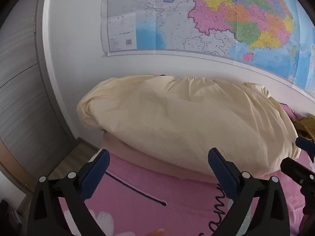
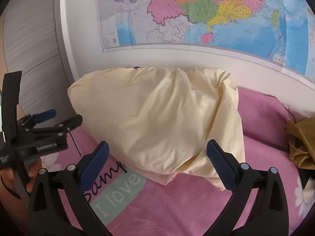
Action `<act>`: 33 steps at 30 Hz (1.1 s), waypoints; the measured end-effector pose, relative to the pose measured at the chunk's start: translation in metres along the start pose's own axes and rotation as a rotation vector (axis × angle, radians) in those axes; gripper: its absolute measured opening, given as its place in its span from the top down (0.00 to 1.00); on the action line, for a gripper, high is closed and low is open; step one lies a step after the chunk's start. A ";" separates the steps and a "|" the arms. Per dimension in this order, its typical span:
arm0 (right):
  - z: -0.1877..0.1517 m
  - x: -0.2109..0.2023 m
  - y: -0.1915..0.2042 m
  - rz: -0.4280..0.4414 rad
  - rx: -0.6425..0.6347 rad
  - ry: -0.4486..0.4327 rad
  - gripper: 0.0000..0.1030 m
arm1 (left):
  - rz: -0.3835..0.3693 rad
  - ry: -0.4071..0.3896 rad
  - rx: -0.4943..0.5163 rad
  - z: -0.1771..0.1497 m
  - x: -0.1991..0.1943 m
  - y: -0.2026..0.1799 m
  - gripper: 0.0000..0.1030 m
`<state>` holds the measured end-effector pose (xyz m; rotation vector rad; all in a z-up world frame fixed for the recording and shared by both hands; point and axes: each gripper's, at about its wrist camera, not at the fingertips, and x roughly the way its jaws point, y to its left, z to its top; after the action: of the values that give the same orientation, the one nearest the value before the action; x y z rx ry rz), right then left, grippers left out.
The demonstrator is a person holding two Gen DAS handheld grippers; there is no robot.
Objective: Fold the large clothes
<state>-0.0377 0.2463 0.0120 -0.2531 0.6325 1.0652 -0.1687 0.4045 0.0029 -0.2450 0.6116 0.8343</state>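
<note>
Pale yellow bedding (image 2: 157, 118); pink flowered sheet (image 2: 177, 206); multicoloured map (image 2: 196, 9); mustard garment (image 2: 303, 141)

Both wrist views look low across the pink bed (image 1: 137, 212) toward the cream pillow (image 1: 177, 122) close ahead, facing the wall map (image 2: 206, 9) behind it. The left view sits left of the pillow, the right view right; both share pillow, map and bedspread.
</note>
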 end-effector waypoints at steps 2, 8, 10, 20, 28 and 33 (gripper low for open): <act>-0.003 -0.002 0.004 -0.001 -0.014 -0.002 0.05 | -0.006 0.008 -0.017 -0.004 -0.004 -0.002 0.06; -0.011 -0.010 0.010 0.012 -0.009 0.001 0.05 | 0.001 0.010 -0.016 -0.014 -0.016 -0.010 0.06; -0.014 -0.013 0.012 0.018 -0.006 0.000 0.05 | -0.004 0.010 -0.015 -0.017 -0.021 -0.012 0.06; -0.030 -0.027 0.019 0.022 -0.017 0.008 0.05 | 0.002 0.030 -0.042 -0.032 -0.039 -0.014 0.06; -0.036 -0.035 0.019 0.018 -0.013 0.000 0.05 | 0.015 0.032 -0.041 -0.039 -0.049 -0.017 0.06; -0.038 -0.040 0.020 0.014 -0.024 -0.009 0.05 | 0.019 0.027 -0.045 -0.041 -0.055 -0.019 0.06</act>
<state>-0.0823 0.2082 0.0076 -0.2647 0.6145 1.0867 -0.1997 0.3404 0.0017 -0.2919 0.6222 0.8650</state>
